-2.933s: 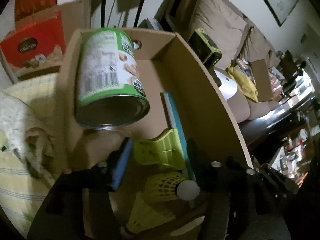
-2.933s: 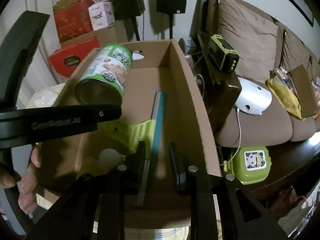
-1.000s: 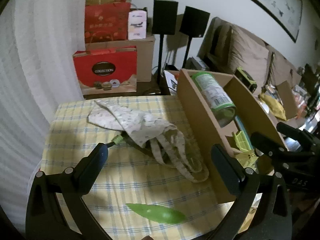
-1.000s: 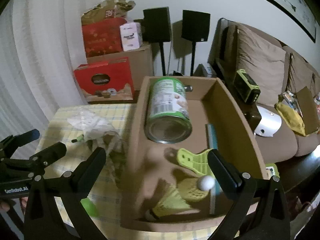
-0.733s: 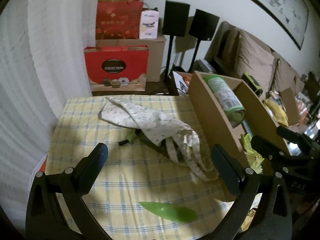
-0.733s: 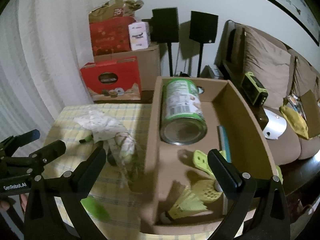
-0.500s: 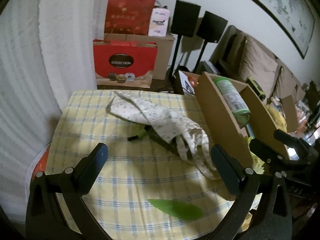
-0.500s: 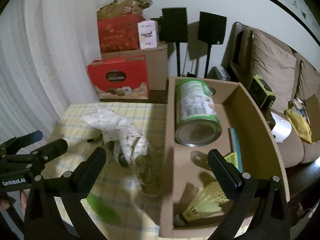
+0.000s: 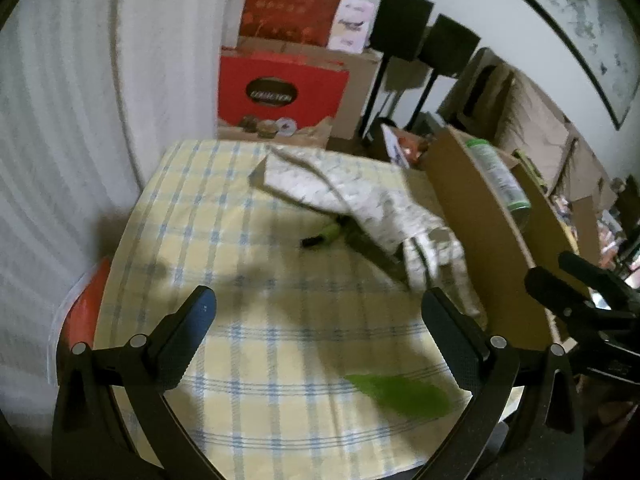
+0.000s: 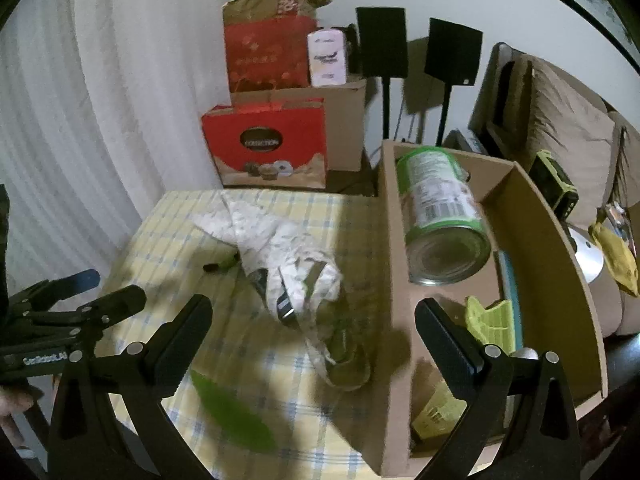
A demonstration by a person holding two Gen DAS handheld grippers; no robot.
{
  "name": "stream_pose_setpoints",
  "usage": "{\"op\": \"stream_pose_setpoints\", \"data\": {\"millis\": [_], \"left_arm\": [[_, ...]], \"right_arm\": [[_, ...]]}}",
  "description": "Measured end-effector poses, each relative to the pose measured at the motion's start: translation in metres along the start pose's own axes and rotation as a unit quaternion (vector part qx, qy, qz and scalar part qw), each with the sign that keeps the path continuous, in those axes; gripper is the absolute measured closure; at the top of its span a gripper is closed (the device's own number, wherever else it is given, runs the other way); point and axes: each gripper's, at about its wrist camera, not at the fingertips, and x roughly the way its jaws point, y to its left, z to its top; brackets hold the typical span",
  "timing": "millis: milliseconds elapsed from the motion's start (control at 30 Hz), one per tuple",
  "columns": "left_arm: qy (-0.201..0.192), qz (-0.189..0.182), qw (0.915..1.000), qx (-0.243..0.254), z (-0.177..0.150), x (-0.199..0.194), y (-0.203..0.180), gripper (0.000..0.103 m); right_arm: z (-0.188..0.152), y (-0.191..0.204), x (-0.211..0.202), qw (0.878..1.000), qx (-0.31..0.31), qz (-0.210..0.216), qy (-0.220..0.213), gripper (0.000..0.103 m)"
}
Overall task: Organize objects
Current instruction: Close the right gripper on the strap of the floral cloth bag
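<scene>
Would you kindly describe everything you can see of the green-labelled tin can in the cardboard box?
The green-labelled tin can is a metal cylinder with a green and white paper label bearing a barcode. It lies on its side inside the open brown cardboard box, against the box's left wall, its bare silver end facing the camera. Its far end sits higher, near the back wall. Neither gripper touches it. The left wrist view shows it too.
</scene>
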Motion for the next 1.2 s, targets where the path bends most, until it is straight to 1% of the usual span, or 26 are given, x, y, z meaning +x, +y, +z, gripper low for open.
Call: {"op": "stream_pose_setpoints", "data": {"millis": [67, 167, 233, 267, 367, 433, 467, 533, 700, 900, 1000, 1133, 1200], "left_arm": [[0.004, 0.000, 0.9999, -0.009, -0.001, 0.004, 0.009, 0.003], [0.009, -0.002, 0.9998, -0.019, 0.000, 0.006, 0.019, 0.009], [0.007, 0.000, 0.9997, -0.023, 0.001, 0.005, 0.024, 0.009], [0.006, -0.002, 0.9997, -0.024, 0.000, 0.004, 0.027, 0.009], [0.007, -0.012, 0.9996, -0.025, -0.002, 0.005, 0.028, 0.009], [0.013, -0.017, 0.9995, -0.022, -0.006, 0.009, 0.028, 0.009], [0.016, -0.018, 0.9995, -0.021, -0.007, 0.010, 0.027, 0.009], [0.022, -0.021, 0.9993, -0.020, -0.010, 0.014, 0.025, 0.009], [0.030, -0.024, 0.9991, -0.018, -0.016, 0.021, 0.021, 0.009], [0.033, -0.025, 0.9989, -0.022, -0.017, 0.024, 0.023, 0.009], [0.036, -0.026, 0.9987, -0.024, -0.019, 0.026, 0.025, 0.009], [0.039, -0.028, 0.9985, -0.026, -0.022, 0.027, 0.027, 0.009], [0.040, -0.029, 0.9984, -0.027, -0.022, 0.027, 0.029, 0.009]], "right_arm": [[0.000, 0.002, 0.004, 1.000, -0.001, 0.005, 0.003, 0.001], [0.002, 0.003, 0.009, 1.000, 0.003, 0.027, 0.011, 0.003], [0.004, 0.003, 0.012, 0.999, 0.008, 0.034, 0.014, 0.011], [0.006, 0.004, 0.013, 0.999, 0.008, 0.035, 0.015, 0.013], [0.007, 0.006, 0.016, 0.999, 0.005, 0.038, 0.020, 0.023], [0.005, 0.008, 0.021, 0.999, 0.002, 0.040, 0.030, 0.033], [0.003, 0.010, 0.025, 0.999, 0.000, 0.040, 0.038, 0.035], [-0.001, 0.013, 0.033, 0.998, -0.004, 0.038, 0.050, 0.044], [-0.008, 0.017, 0.050, 0.997, -0.016, 0.026, 0.072, 0.051], [-0.012, 0.022, 0.071, 0.995, -0.039, -0.012, 0.092, 0.055], [-0.015, 0.026, 0.082, 0.993, -0.055, -0.029, 0.100, 0.056], [-0.020, 0.030, 0.092, 0.990, -0.072, -0.050, 0.107, 0.061], [-0.021, 0.030, 0.091, 0.990, -0.075, -0.046, 0.106, 0.061]]}}
